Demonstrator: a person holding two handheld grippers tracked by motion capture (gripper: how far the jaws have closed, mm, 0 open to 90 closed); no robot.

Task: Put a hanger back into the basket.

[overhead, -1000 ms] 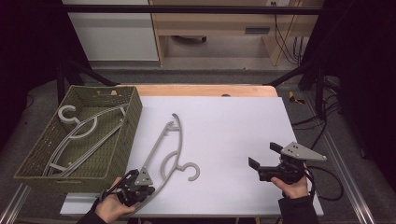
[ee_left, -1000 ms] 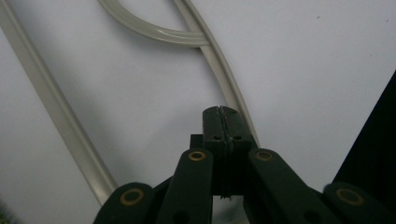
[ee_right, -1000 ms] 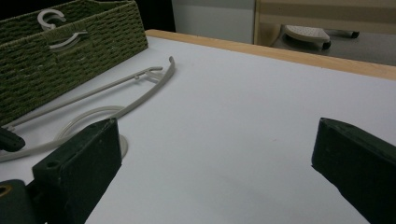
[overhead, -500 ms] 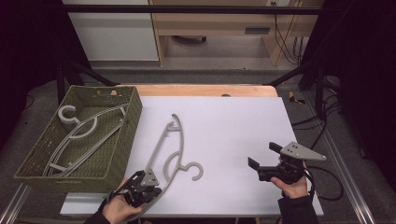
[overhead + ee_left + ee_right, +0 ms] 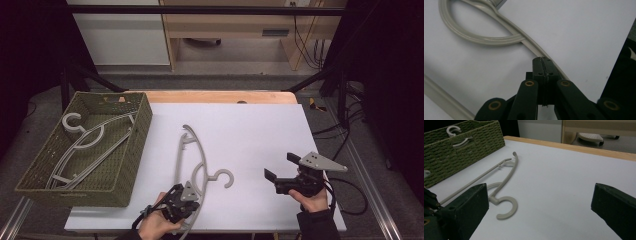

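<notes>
At the near edge of the counter [image 5: 250, 130], the left tool [image 5: 186, 200] is sitting over the lower end of the grey hanger [image 5: 192, 155]. In the left gripper view its jaws are pressing flat against each other, and the hanger's thin bar is passing just behind their tips; whether the bar is pinched between the pads cannot be told. A person's left hand [image 5: 157, 225] is gripping this tool from below the counter's edge.

To the near right, the right tool [image 5: 281, 169] is resting in the person's right hand [image 5: 312, 200], well apart from the hanger. Its jaws are standing wide, with only bare white counter between them, as the right gripper view is showing.

The hanger is lying flat on the white surface, left of centre. Its hook [image 5: 506, 207] is curling open toward the right tool, and its long arm is running away toward the far side of the counter.

Farther left, the woven green basket [image 5: 127, 165] is sitting at the counter's left edge, just beside the hanger. Inside it, more grey hangers [image 5: 82, 145] are lying stacked, one hook pointing toward the far corner.

Beyond the white surface, the wooden rim [image 5: 215, 96] of the counter is showing.
</notes>
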